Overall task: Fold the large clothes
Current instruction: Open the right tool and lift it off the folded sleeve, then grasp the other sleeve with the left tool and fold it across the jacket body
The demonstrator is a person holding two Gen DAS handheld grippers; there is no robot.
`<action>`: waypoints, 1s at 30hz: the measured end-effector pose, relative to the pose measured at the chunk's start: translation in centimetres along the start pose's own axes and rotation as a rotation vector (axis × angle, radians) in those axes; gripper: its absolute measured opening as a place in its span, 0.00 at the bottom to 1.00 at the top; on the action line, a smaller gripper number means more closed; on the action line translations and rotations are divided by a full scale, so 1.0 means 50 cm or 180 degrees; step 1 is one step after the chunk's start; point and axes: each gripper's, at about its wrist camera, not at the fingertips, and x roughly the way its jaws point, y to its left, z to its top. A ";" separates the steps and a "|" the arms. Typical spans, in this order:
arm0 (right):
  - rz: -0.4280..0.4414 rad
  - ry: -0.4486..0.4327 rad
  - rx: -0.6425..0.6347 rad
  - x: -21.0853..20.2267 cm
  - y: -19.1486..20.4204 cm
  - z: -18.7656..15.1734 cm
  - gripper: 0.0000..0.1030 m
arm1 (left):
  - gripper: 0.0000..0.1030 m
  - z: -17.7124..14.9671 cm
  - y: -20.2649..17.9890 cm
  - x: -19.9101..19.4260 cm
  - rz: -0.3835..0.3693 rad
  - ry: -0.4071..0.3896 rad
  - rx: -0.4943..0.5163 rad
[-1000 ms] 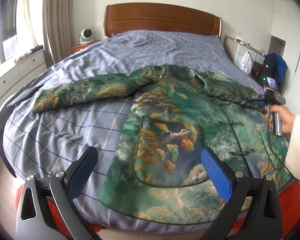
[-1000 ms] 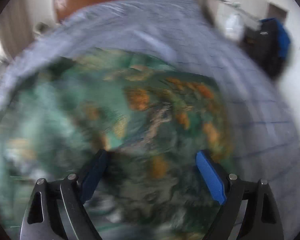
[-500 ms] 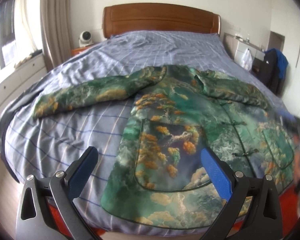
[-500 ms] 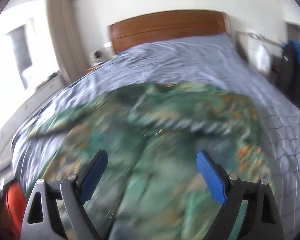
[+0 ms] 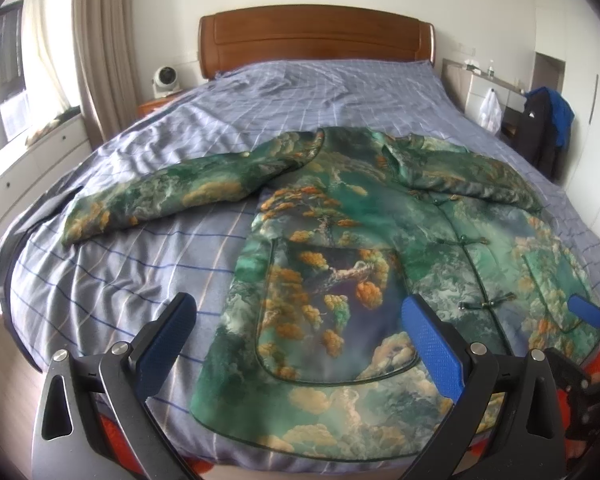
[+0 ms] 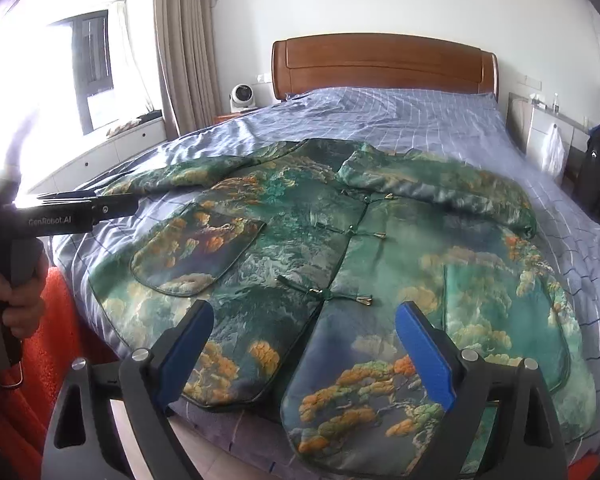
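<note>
A large green jacket point(image 5: 359, 256) with orange and gold tree print lies face up and buttoned on the bed, hem at the foot edge; it also shows in the right wrist view point(image 6: 339, 248). Its left sleeve point(image 5: 172, 200) stretches out flat to the left. Its right sleeve point(image 6: 439, 188) lies folded across the chest. My left gripper point(image 5: 300, 344) is open and empty, held back from the hem's left part. My right gripper point(image 6: 303, 348) is open and empty, held back from the hem's middle. A blue pad of the right gripper shows in the left wrist view point(image 5: 587, 312).
The bed point(image 5: 120, 264) has a blue checked cover and a wooden headboard point(image 5: 315, 36). A small white fan point(image 5: 164, 79) stands on the left nightstand. A dark and blue coat point(image 5: 547, 128) hangs at the right. Orange cloth point(image 6: 56, 308) is below the bed's foot.
My right gripper has pulled back from over the jacket's right sleeve to the foot of the bed. My left gripper has backed off a little and stays open.
</note>
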 end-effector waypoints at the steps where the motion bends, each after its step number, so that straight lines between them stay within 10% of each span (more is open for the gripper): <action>1: 0.0008 -0.0006 -0.0008 0.001 0.003 0.002 0.89 | 1.00 -0.001 0.000 0.000 -0.0004 0.0005 0.0000; 30: 0.0128 -0.0021 -0.0146 -0.003 0.040 -0.007 0.89 | 1.00 0.040 0.060 0.057 -0.0032 0.0173 -0.0035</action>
